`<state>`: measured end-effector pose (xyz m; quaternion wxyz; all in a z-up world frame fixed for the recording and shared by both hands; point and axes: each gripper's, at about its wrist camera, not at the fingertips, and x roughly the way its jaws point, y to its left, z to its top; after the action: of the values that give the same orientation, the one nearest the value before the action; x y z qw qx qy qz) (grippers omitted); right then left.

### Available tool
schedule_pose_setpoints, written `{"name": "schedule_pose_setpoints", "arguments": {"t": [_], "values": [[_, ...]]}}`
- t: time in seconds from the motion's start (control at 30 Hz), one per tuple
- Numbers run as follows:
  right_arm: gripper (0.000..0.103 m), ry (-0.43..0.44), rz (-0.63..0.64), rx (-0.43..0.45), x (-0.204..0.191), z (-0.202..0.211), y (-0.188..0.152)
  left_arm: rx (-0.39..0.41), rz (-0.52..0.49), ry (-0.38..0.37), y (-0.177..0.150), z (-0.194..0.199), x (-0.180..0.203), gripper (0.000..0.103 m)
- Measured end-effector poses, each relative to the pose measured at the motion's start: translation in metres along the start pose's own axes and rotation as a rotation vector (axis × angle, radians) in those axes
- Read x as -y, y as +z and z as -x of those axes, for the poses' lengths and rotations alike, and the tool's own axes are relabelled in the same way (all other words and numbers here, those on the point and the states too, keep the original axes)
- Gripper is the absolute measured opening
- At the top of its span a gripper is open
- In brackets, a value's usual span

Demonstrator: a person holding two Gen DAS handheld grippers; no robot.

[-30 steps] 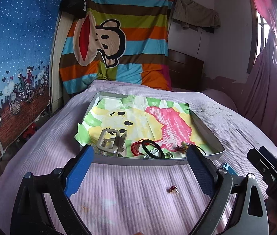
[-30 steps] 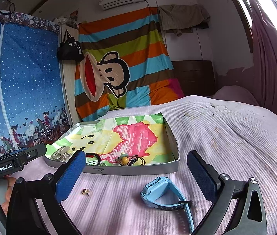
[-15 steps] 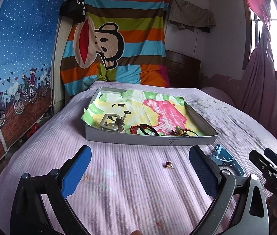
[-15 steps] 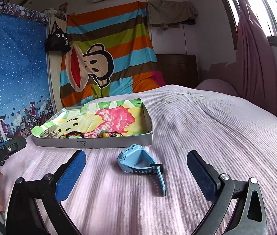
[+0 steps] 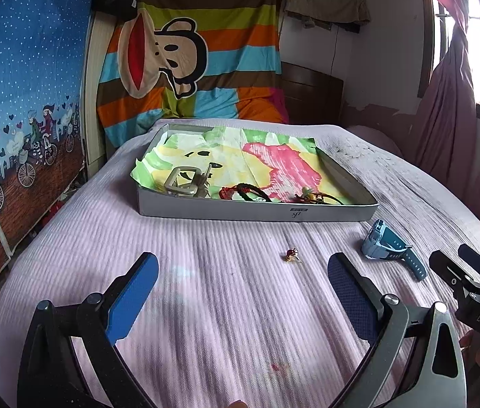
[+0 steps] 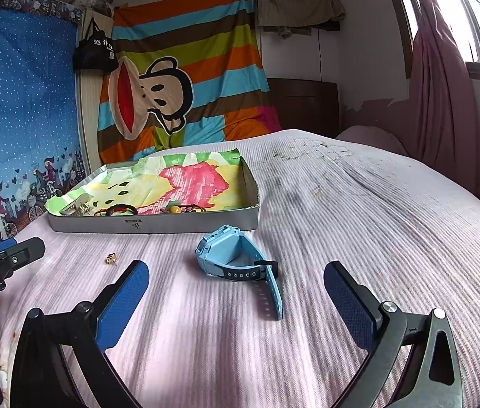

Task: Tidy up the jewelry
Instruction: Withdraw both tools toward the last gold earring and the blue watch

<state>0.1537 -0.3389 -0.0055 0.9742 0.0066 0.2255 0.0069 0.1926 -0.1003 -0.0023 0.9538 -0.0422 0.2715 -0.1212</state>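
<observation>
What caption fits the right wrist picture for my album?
Open right gripper facing a blue watch on the bed, tray of jewelry behind.

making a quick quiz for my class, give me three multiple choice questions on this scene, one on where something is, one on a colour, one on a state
1. Where does the small earring lie?
A. in the tray
B. on the bedspread in front of the tray
C. between gripper fingers

2. What colour is the watch?
A. light blue
B. red
C. black

3. How is the right gripper?
A. shut on the watch
B. shut on nothing
C. open, holding nothing

Answers:
1 B: it sits on the pink bedspread, short of the tray.
2 A: case and strap are light blue.
3 C: its blue pads stand wide apart, with the watch lying untouched ahead of them.
</observation>
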Motion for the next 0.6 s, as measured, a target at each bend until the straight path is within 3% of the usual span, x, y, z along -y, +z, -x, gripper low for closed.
{"name": "schedule_pose_setpoints", "arguments": {"t": [0.27,0.6], "values": [[0.103,-0.053,-0.001,-0.064,0.002,-0.025,-0.002,-0.059,-0.049,0.016,0.006,-0.024,0.008,0.098],[0.103,-0.001,-0.086,-0.138,0.017,-0.066,0.001,-0.169,-0.061,-0.068,0.012,-0.072,0.012,0.097]]}}
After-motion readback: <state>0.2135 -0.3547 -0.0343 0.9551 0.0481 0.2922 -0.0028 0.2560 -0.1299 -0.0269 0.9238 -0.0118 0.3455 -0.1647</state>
